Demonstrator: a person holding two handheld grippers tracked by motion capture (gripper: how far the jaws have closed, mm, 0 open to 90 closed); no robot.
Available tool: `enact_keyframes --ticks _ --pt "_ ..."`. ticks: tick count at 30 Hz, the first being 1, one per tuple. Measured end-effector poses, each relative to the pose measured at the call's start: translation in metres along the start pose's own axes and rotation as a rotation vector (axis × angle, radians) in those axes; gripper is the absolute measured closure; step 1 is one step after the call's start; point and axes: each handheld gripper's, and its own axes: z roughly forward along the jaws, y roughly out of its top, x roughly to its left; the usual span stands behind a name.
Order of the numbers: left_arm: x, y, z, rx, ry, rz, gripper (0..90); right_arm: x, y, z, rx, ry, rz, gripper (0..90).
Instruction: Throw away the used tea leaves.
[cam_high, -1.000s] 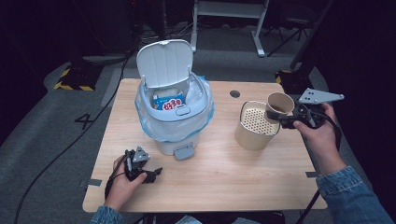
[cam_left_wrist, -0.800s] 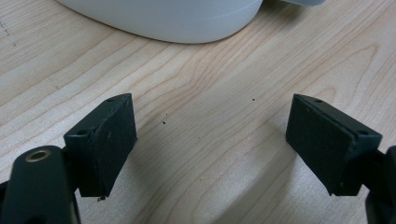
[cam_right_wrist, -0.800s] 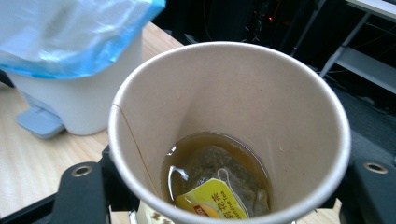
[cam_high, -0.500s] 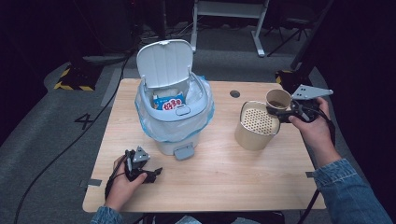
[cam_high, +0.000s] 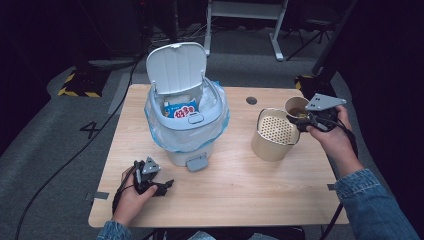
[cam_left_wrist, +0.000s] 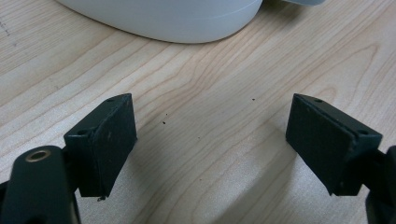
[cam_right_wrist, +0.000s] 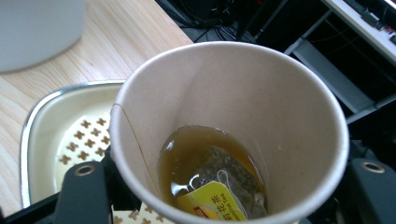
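Observation:
A brown paper cup (cam_high: 296, 106) is held at the far right rim of a beige container (cam_high: 275, 135) with a perforated strainer top, and my right gripper (cam_high: 306, 120) is shut on it. In the right gripper view the cup (cam_right_wrist: 261, 93) holds amber tea and a yellow-tagged tea bag (cam_right_wrist: 215, 196), with the strainer (cam_right_wrist: 70, 126) below and to its left. My left gripper (cam_high: 162, 186) rests open on the table near the front left. Nothing lies between its pads (cam_left_wrist: 107, 140) but bare wood.
A white pedal bin (cam_high: 187, 130) stands mid-table with its lid (cam_high: 176, 67) up, a plastic liner and a blue-red packet (cam_high: 181, 110) inside. Its pedal (cam_high: 197, 162) faces the front, and its base (cam_left_wrist: 163, 18) sits just ahead of the left gripper. A cable hole (cam_high: 251, 100) lies behind the container.
My right gripper has carried the cup slightly back and left, closer over the container's rim. The left gripper has stayed put.

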Motion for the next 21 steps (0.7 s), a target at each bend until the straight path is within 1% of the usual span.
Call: enact_keyframes --ticks 1,3,4,8,16,21 --pt "0.000 0.000 0.000 0.000 0.000 0.000 16.6 0.001 0.000 0.000 0.005 -0.006 -0.012 31.8" --pt "0.000 0.000 0.000 0.000 0.000 0.000 16.7 0.002 0.000 0.001 0.019 -0.027 -0.052 32.0" --pt "0.000 0.000 0.000 0.000 0.000 0.000 16.6 0.003 0.000 0.001 0.028 -0.043 -0.085 32.1" --pt "0.000 0.000 0.000 0.000 0.000 0.000 16.7 0.006 0.000 0.003 0.053 -0.071 -0.149 32.4" --pt "0.000 0.000 0.000 0.000 0.000 0.000 16.7 0.011 0.000 0.006 0.100 -0.135 -0.310 32.8" --pt "0.000 0.000 0.000 0.000 0.000 -0.001 16.6 0.013 0.000 0.008 0.122 -0.167 -0.389 33.0"
